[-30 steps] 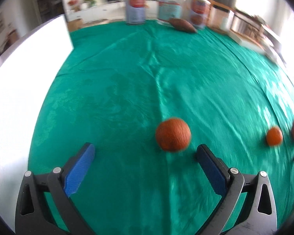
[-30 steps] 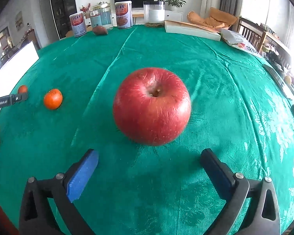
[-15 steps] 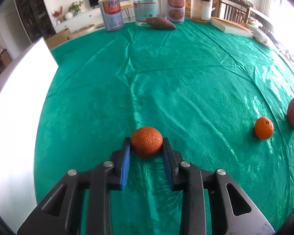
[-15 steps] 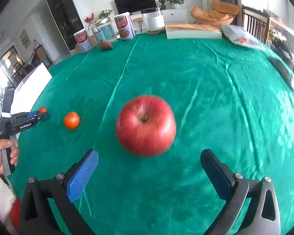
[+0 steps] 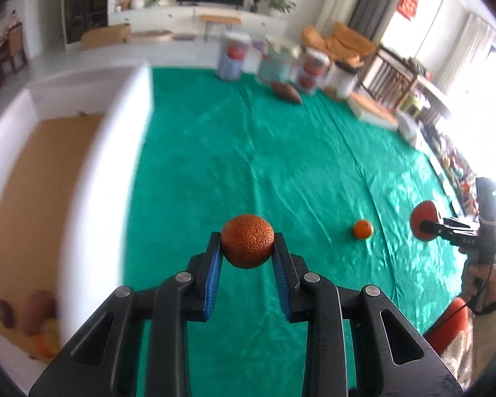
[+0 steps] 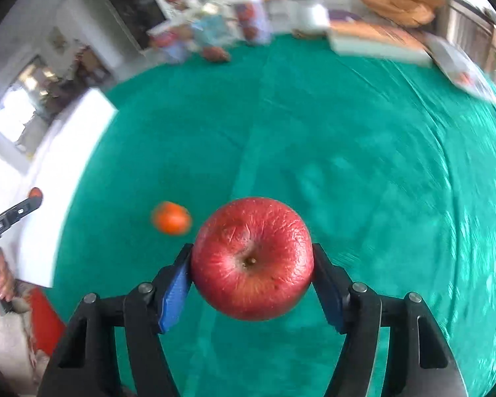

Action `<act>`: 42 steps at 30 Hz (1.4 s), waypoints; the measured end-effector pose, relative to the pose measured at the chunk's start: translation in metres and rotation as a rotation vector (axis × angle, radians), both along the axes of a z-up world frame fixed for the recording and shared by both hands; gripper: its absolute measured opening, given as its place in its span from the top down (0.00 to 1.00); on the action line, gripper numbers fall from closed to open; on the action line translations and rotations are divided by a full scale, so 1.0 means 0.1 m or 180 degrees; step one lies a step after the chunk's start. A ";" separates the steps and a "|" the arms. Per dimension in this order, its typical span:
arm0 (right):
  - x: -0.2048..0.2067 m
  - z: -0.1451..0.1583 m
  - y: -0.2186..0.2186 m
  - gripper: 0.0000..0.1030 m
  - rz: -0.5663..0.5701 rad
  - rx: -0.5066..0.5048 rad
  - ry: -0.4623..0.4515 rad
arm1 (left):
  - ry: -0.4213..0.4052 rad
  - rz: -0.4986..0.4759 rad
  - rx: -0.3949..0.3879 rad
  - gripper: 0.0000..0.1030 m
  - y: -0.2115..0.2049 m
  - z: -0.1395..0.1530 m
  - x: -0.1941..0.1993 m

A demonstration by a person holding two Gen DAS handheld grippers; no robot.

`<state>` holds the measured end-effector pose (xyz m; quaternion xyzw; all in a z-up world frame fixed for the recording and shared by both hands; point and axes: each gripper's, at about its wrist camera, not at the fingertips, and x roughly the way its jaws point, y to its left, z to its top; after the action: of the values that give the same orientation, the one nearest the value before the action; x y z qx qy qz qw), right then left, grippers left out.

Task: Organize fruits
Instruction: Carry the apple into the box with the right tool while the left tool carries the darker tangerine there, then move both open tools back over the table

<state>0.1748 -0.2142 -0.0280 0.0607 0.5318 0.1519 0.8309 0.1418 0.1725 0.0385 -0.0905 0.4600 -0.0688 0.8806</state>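
My left gripper (image 5: 247, 236) is shut on a rough-skinned dark orange (image 5: 247, 243) and holds it above the green cloth, just right of a white box (image 5: 92, 198). On the box's brown floor, several fruits (image 5: 33, 317) lie in the near corner. The jaws of my right gripper (image 6: 252, 253) are closing, with both pads pressed on a red apple (image 6: 252, 264) that hangs clear of the cloth. A small tangerine (image 6: 171, 217) lies on the cloth between the two grippers. The left wrist view also has the tangerine (image 5: 362, 229) and the apple (image 5: 420, 218) at its right edge.
Several cans (image 5: 233, 56) and a sweet potato (image 5: 286, 92) stand at the far end of the green tablecloth (image 5: 248, 152). A flat box (image 6: 377, 44) and a bag lie at the far right. A person's hand (image 5: 479, 274) holds the right gripper's handle.
The left gripper shut on the orange and lifted it toward the white box. The right gripper went from wide open around the apple to shut on it and raised it.
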 end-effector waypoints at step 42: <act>-0.37 0.52 1.04 0.02 0.0266 -0.0581 -0.1141 | -0.0139 0.0101 0.0157 0.06 -0.64 -0.50 -0.01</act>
<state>0.1380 -0.1100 0.0235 -0.0649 0.3890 0.1458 0.9073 0.1404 0.1085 -0.0118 -0.0745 0.4407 -0.0454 0.8934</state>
